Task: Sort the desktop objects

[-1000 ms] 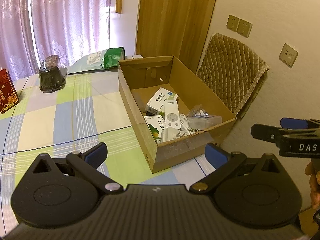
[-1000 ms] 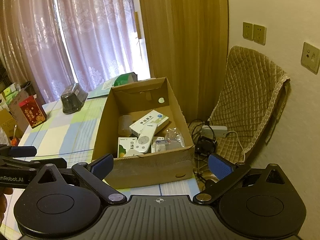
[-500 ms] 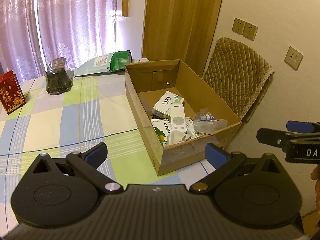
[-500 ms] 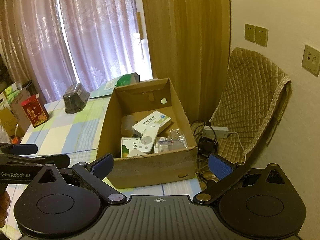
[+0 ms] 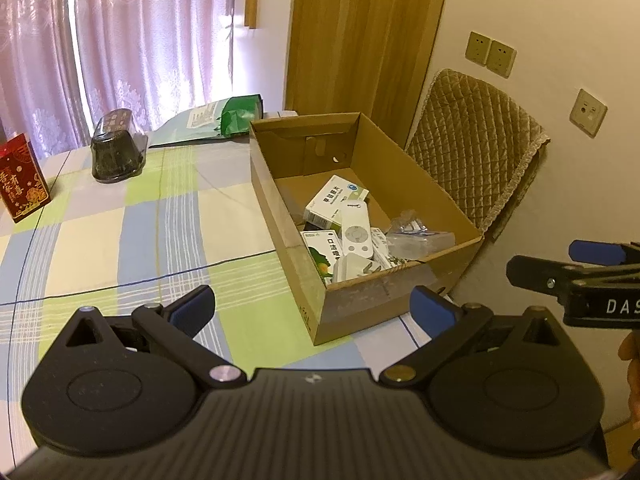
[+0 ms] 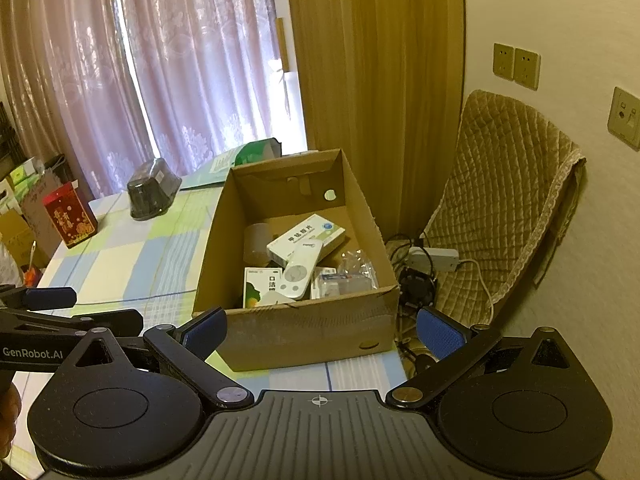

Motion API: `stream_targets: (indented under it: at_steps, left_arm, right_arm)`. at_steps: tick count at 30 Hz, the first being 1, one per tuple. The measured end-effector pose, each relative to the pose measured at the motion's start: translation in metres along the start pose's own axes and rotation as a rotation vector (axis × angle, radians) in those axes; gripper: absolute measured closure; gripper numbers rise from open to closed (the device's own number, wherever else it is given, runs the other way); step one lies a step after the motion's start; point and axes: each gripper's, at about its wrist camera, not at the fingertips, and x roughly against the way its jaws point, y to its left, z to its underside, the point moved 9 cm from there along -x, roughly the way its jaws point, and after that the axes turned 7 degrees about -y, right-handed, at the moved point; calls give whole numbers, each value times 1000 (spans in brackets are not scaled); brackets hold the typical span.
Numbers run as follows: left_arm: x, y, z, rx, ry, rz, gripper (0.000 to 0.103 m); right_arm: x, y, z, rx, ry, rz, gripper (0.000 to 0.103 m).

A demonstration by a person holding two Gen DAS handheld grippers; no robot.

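Ahead of my grippers I count one cardboard box (image 6: pixel 296 332), one white remote (image 6: pixel 299 274), one red packet (image 5: pixel 22 178) and three wall sockets.

An open cardboard box (image 5: pixel 384 304) stands on the checked desk (image 5: pixel 120 240) at its right edge; inside lie a white remote (image 5: pixel 356 234) atop a white medicine carton (image 5: pixel 332 200), a green-and-white carton (image 5: pixel 322 252), and a clear plastic packet (image 5: pixel 416 234).

Quilted chair (image 5: pixel 476 148), wall sockets (image 5: pixel 491 53), pink curtains (image 6: pixel 192 60).
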Motion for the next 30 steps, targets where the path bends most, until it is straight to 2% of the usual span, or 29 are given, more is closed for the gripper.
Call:
stream_targets:
  at_steps: [30]
  left_arm:
    - [-3,0,7,-13,-1,1,1]
  right_arm:
    - [-10,6,7,20,39,3,0]
